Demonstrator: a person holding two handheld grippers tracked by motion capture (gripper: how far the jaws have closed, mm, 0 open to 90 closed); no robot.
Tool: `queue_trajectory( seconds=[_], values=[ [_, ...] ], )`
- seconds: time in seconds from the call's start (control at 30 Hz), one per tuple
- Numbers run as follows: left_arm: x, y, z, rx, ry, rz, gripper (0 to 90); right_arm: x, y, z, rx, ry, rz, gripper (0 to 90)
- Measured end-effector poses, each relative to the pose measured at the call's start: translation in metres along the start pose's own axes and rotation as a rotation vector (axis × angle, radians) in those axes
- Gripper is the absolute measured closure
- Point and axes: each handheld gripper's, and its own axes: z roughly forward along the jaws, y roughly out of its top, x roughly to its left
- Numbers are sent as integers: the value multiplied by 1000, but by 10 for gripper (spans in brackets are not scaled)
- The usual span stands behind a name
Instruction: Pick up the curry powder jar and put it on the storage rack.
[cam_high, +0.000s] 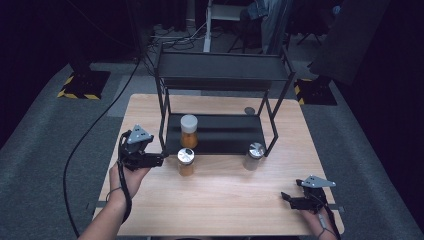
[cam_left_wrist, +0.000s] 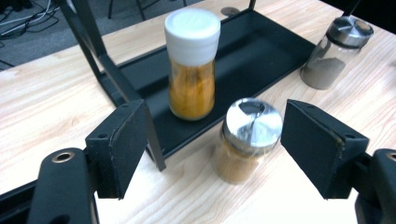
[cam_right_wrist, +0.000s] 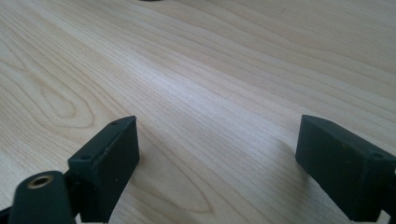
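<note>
Black pads of the left tool (cam_left_wrist: 212, 149) stand wide apart with nothing gripped, framing the steel-capped jar of orange spice (cam_left_wrist: 245, 140) that stands on the bench (cam_high: 225, 200) just ahead of them. That spread looks chosen to pass either side of the jar's glass body, and the tool comes in level from the jar's left, as the high view shows (cam_high: 159, 159). Clearance is tight on one side: the left pad sits just beside the front leg of the black rack (cam_left_wrist: 154, 144), and the jar stands near the rack's lower shelf (cam_left_wrist: 261, 56). A careless swing could knock that leg. On this shelf, just behind the jar, stands a taller white-capped jar of orange powder (cam_left_wrist: 192, 63), upright and apart from it. Farther right on the bench a grey-filled jar with a metal lid (cam_left_wrist: 337, 53) waits near the rack's other front leg. Open wood stretches toward the person, giving free room to draw back. The right tool (cam_high: 290, 197) rests low at the near right corner, jaws wide and empty over bare bench.
</note>
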Motion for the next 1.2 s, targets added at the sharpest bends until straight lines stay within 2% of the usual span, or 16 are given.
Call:
queue_trajectory(
  seconds=[0.23, 0.53, 1.2],
  values=[
    [5, -22, -3, 3, -1, -24, 230, 0, 0, 0, 0, -1, 2, 135],
    [9, -46, 1, 19, 0, -52, 230, 1, 0, 0, 0, -3, 4, 135],
    [18, -99, 21, 88, 8, -100, 222, 1, 0, 0, 0, -5, 6, 135]
  ],
)
